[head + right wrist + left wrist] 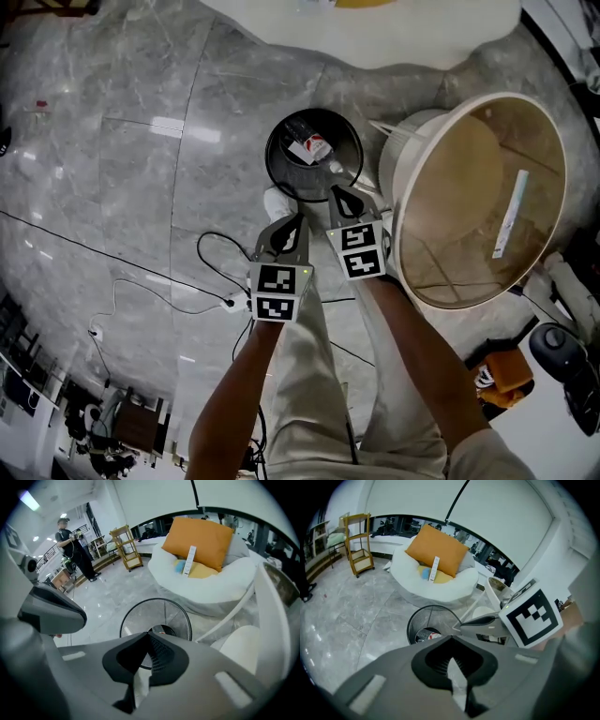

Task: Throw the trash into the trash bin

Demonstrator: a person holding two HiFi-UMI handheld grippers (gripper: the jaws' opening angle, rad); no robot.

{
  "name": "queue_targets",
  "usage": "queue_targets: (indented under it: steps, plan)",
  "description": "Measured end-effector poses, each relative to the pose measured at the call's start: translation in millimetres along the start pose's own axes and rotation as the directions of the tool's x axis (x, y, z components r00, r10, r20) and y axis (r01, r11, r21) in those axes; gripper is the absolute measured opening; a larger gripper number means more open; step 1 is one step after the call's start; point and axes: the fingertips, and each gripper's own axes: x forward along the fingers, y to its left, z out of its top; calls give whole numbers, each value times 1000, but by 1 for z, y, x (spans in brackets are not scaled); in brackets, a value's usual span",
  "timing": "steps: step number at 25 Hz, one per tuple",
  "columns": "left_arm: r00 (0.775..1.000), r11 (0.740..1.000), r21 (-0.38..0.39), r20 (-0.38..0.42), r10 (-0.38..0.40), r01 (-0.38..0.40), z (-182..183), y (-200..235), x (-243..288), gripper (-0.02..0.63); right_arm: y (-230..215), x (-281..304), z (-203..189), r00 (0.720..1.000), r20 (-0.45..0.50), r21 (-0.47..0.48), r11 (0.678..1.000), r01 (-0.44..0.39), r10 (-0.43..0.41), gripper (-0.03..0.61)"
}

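Head view looks steeply down on a marble floor where a black mesh trash bin (274, 164) stands just beside a round counter (405, 178) with a pale wooden top. Both grippers hang over the near edge of the bin, pointing down. The left gripper (294, 219) has its jaws together at the tips. The right gripper (337, 193) is closed the same way, and neither clamps anything I can make out. A pale patch shows through the gap behind each pair of tips, and I cannot tell what it is.

The trash in view is a red-and-white packet (308, 148) lying at the bottom of the bin, so that piece looks already thrown away. A thin white strip (511, 214) lies flat on the counter, well apart from both grippers. It may be the next piece. It looks light and flimsy, likely to bend or slide on the smooth wood. Taking it across its narrow width near the middle, with the jaws coming almost straight down, seems the safest hold.
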Motion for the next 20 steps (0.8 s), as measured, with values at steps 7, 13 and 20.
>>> queue_targets:
  steps: [7,13,20]
  plan:
    - [1000,999,19,-4,-29,29,19,-33,-14,0,-5,-54,23,998,69,37,999,-11,9,21]
    - [998,996,66,1,-56,56,39,-66,-22,0,-25,-99,28,994,111,86,996,2,-12,21]
    - [995,988,124,3,-97,96,65,-115,-28,0,-65,-154,26,982,171,157,986,54,-81,21]
